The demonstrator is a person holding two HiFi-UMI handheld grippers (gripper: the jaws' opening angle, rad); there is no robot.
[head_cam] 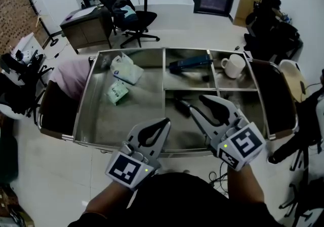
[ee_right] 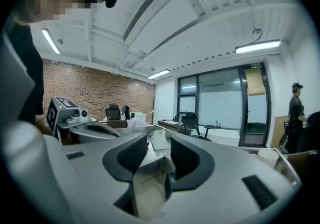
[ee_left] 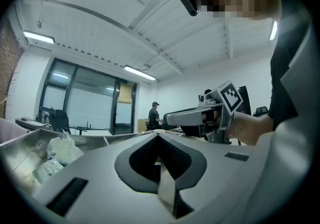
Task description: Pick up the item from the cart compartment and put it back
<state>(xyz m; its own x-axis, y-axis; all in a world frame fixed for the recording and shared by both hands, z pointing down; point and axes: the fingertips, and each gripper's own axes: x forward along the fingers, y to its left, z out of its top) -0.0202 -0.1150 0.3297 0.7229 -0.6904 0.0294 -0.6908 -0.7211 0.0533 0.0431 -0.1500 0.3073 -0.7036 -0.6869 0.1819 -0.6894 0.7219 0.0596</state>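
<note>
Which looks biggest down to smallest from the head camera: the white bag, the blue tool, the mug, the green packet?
1. white plastic bag
2. dark blue tool: longer than the bag but slimmer, so these two are close.
3. white mug and green packet look about alike.

The right gripper (head_cam: 196, 103) partly hid a dark item (head_cam: 179, 103) in the cart (head_cam: 131, 125); the item's type could not be determined.

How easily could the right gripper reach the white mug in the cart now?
Probably yes: the right gripper is open and empty, and only a low divider lies between it and the white mug.
</note>
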